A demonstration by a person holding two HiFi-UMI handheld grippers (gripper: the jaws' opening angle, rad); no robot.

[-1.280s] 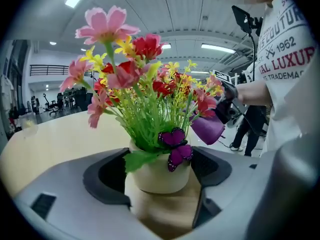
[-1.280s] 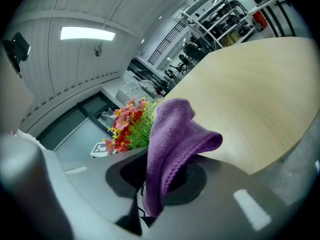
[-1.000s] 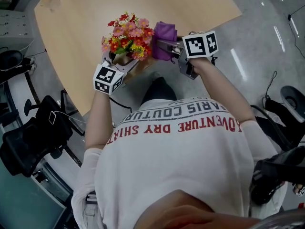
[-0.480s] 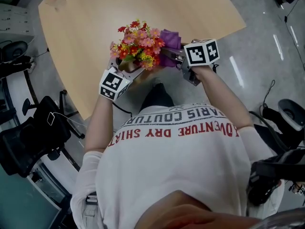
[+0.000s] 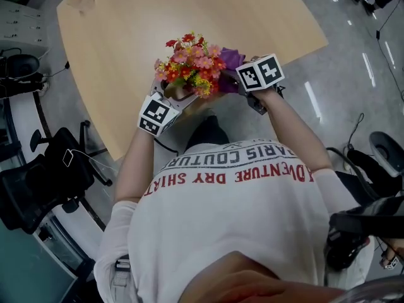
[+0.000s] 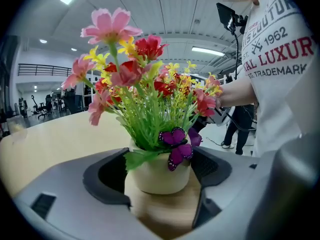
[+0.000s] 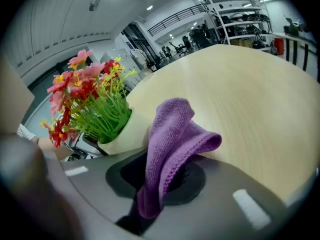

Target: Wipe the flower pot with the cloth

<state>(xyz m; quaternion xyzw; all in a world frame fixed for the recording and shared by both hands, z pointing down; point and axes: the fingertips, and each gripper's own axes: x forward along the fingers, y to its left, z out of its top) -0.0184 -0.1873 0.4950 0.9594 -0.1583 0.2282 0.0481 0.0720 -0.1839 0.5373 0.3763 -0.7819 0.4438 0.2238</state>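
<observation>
Off to the left: a black office chair (image 5: 38,188), well apart from the action.
Table (image 5: 113,49): light wood with a curved edge, fills the upper middle of the head view.
Left gripper (image 5: 172,96): comes in low from the left at the table's near edge. Jaws are spread wide but clamped on the flower pot (image 6: 159,176), one pad on each side of it.
Flower pot: small, cream and round. It stands upright between those two pads with the wood right underneath, right by the table's near edge.
Flowers (image 5: 189,65): a bunch of pink, red and yellow blooms on green stems, sticking up out of the pot. A little purple butterfly (image 6: 176,146) hangs over the rim at the front.
Cloth (image 7: 172,144): purple microfibre, folded over on itself. Its top fold is pushed up against the pot's right side, going by the head view.
Right gripper (image 5: 232,82): comes in from the right with its jaws pinching the cloth's lower end, and the rest flops out forward over the table.
Person (image 5: 240,219): white printed T-shirt, fills the bottom of the head view, one arm going out to each gripper.
</observation>
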